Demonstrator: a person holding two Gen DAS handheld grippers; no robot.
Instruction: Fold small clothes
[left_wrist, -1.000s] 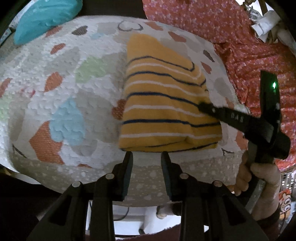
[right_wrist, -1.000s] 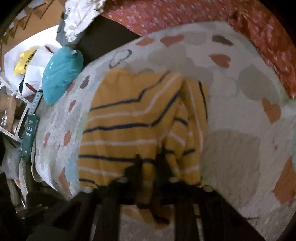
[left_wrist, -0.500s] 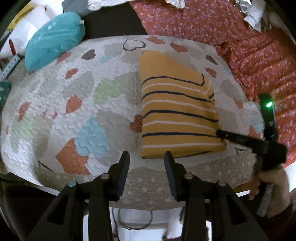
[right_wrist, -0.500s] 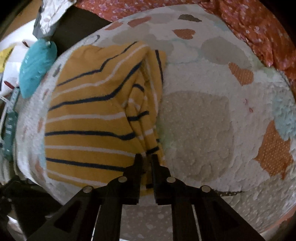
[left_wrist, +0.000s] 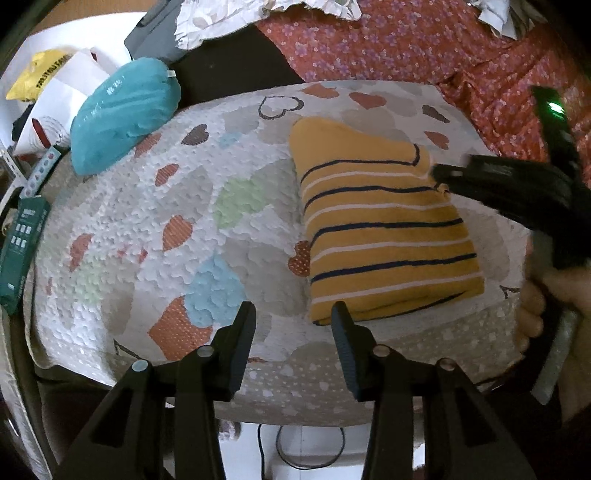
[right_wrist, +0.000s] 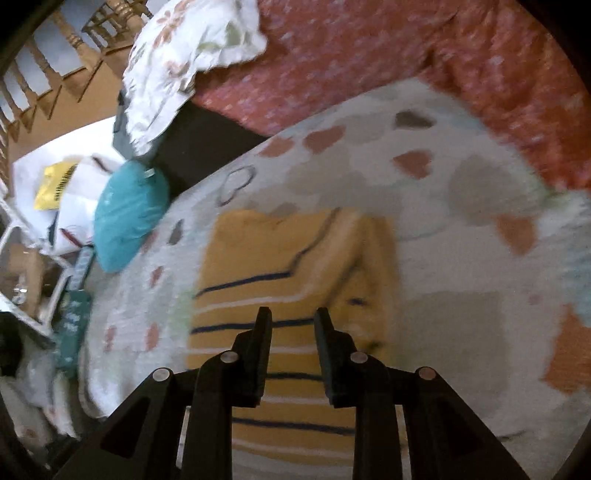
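Note:
A folded yellow garment with navy and white stripes (left_wrist: 384, 229) lies flat on the heart-patterned quilt (left_wrist: 155, 236). It also shows in the right wrist view (right_wrist: 291, 273), blurred. My left gripper (left_wrist: 293, 317) is open and empty, just off the garment's near left corner. My right gripper (right_wrist: 293, 317) is open and empty, held above the garment's near half. In the left wrist view the right gripper (left_wrist: 439, 175) hovers over the garment's right edge, blurred.
A teal pillow (left_wrist: 122, 114) lies at the quilt's far left corner. Red floral bedding (left_wrist: 424, 40) runs along the back and right. A green box (left_wrist: 22, 251) and bags (left_wrist: 48, 85) sit off the left edge. The quilt's front edge drops off near me.
My right gripper let go of the garment's edge, opened and lifted up and back over it. The garment now lies folded flat. My left gripper drew back and opened a little wider.

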